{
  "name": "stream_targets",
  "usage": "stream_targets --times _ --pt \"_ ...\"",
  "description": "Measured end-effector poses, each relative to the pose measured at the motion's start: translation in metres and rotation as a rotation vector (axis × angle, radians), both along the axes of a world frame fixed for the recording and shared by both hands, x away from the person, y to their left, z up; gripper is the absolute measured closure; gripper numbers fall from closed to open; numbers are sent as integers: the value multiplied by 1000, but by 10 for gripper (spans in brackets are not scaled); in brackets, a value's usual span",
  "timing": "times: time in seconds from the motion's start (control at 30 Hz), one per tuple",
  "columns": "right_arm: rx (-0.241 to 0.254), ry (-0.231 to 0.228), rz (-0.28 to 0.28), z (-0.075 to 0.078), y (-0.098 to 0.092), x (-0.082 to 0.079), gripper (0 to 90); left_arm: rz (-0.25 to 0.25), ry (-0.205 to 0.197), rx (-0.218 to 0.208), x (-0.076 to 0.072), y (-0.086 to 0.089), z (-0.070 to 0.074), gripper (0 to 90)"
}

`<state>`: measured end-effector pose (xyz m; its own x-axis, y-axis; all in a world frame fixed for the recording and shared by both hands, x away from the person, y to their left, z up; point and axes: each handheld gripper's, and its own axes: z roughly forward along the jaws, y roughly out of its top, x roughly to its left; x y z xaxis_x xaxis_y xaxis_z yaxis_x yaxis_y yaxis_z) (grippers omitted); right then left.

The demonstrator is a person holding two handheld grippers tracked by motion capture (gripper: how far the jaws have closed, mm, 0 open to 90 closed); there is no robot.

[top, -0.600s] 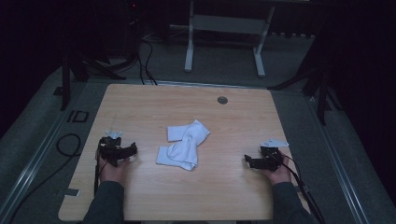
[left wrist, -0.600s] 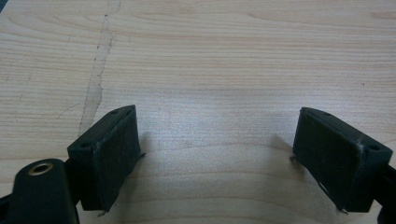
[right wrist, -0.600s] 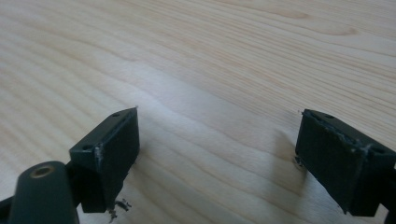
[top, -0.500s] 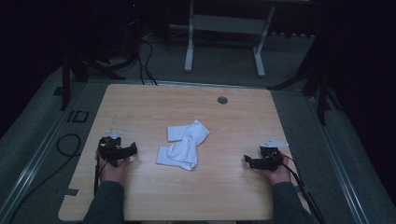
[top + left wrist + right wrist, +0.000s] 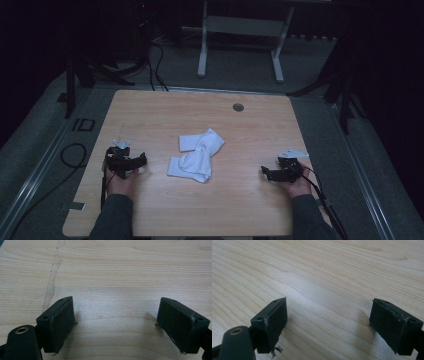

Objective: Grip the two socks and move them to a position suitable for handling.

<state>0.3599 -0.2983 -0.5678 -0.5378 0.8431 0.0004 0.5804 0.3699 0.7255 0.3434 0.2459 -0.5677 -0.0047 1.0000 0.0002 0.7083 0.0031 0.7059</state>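
A crumpled white cloth (image 5: 196,154) lies in the middle of the wooden table (image 5: 200,110). My left gripper (image 5: 141,159) rests on the table to the cloth's left, held by a hand, pointing toward the cloth. My right gripper (image 5: 264,171) rests to the cloth's right, also pointing inward. Both stand well apart from the cloth. In the left gripper view the jaws stand wide, left gripper (image 5: 116,315) open over bare wood. In the right gripper view the right gripper (image 5: 328,315) is likewise open, with nothing between its pads (image 5: 275,322).
A round cable grommet (image 5: 238,107) sits near the table's far edge. A white metal frame (image 5: 240,45) stands on the floor behind the table. Cables trail on the floor at the left and off the table's right side.
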Motion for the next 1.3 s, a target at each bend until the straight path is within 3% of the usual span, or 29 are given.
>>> stream_targets --times 0.3,0.37,0.53,0.6,0.97,1.3 --pt "-26 31 67 7 3 1 333 -1 -1 0 0 0 0 146" --pt "-70 32 78 12 5 0 369 -1 -1 -1 0 0 0 147" --pt "-104 37 146 21 11 -7 417 -1 0 0 0 0 0 146" --pt "-141 29 190 27 18 -16 450 -1 0 0 0 0 0 146" --pt "-138 28 275 48 35 -25 493 -1 0 0 0 0 0 147" --pt "-150 31 374 64 68 -24 567 -2 1 1 0 0 0 147"
